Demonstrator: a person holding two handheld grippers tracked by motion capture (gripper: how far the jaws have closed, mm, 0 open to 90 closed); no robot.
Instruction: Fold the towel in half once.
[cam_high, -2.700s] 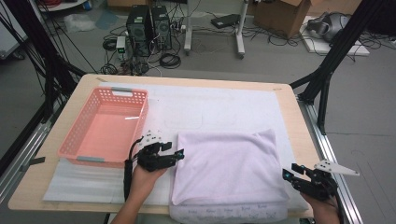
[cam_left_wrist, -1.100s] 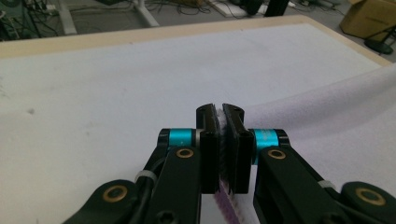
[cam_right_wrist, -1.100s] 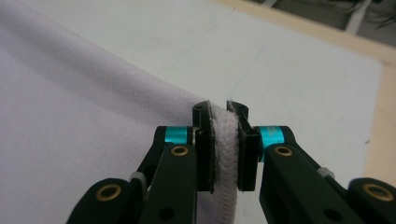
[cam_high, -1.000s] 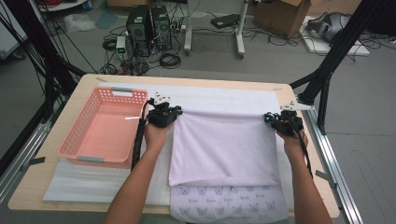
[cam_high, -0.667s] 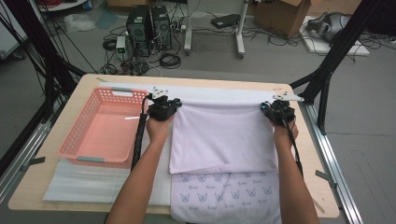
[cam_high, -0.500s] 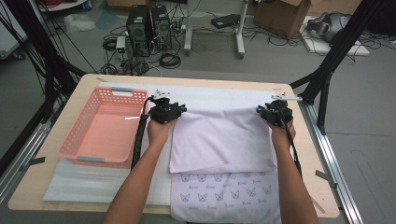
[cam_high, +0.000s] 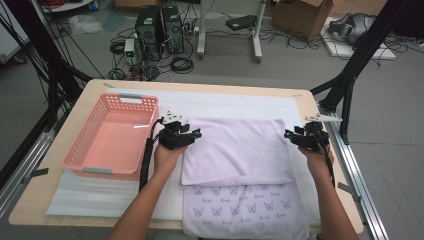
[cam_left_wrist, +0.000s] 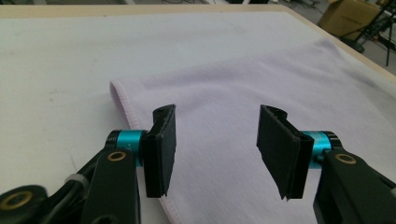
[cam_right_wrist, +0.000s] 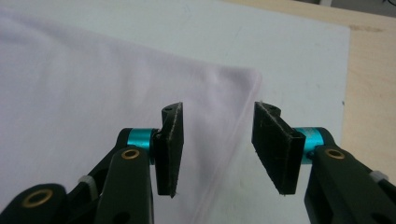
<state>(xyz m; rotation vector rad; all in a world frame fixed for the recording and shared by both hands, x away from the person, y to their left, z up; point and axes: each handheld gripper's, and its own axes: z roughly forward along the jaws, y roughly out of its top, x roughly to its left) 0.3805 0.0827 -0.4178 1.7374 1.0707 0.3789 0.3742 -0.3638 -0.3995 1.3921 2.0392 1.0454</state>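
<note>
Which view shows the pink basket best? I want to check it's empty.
The high view: the pink basket sits whole at the table's left, nothing inside it, beside the left gripper. The two gripper views look at the lilac towel instead.

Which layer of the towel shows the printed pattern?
The lower layer, nearest the person: it carries small dark cat-face prints. The folded-over upper layer between the grippers is plain lilac.

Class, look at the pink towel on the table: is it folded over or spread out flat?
Folded. The towel's plain far half lies doubled over the near part, whose printed strip shows below the fold's edge.
</note>
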